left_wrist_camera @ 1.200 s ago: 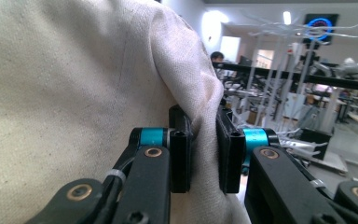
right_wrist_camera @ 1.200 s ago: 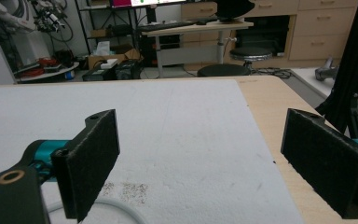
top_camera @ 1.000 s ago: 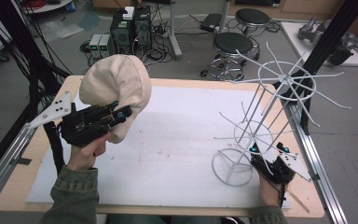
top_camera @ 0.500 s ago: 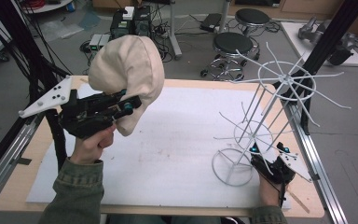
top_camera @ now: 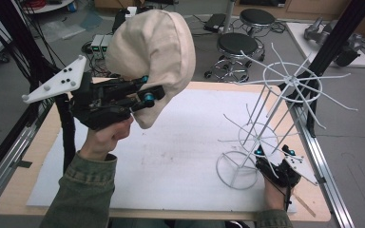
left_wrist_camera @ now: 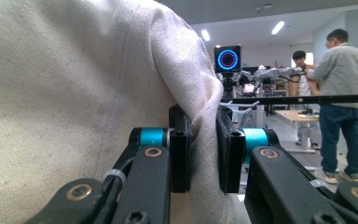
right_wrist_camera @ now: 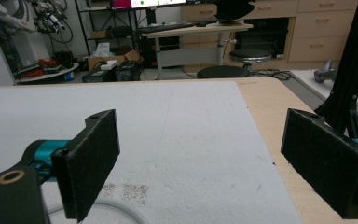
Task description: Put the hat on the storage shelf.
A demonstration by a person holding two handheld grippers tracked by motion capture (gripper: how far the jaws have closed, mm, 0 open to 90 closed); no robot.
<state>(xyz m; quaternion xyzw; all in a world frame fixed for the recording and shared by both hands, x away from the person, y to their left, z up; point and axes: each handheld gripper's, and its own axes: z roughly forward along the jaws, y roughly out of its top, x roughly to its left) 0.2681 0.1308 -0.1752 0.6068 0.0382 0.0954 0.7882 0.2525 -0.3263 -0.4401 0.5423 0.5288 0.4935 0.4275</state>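
Room: I see a lab floor behind the table, with 2 black stools [top_camera: 247, 33] and boxes of electronics on the floor at the far side.
Surface: a wooden table [top_camera: 33, 156] with a white mat [top_camera: 180, 156] over most of its top.
Cloth hat: a cream fabric hat [top_camera: 154, 47] is up in the air above the far-left part of the mat, clear of the table, hanging from my left gripper. In the left gripper view the hat [left_wrist_camera: 74, 93] covers the left half of the picture.
Left gripper: my left gripper [top_camera: 147, 95] points toward the right in the high view, and its 2 jaws are pinched almost together on a fold at the hat's edge. The left gripper view has the same gripper [left_wrist_camera: 204, 154] with the fabric squeezed between the black pads.
Right gripper: my right gripper [top_camera: 272, 159] sits low at the near-right of the mat, just beside the rack's base ring. In the right gripper view [right_wrist_camera: 200, 158] its jaws stand wide apart with nothing between them.
Wire rack: a white wire rack [top_camera: 285, 95] stands on the right side of the mat, well apart from the hat.
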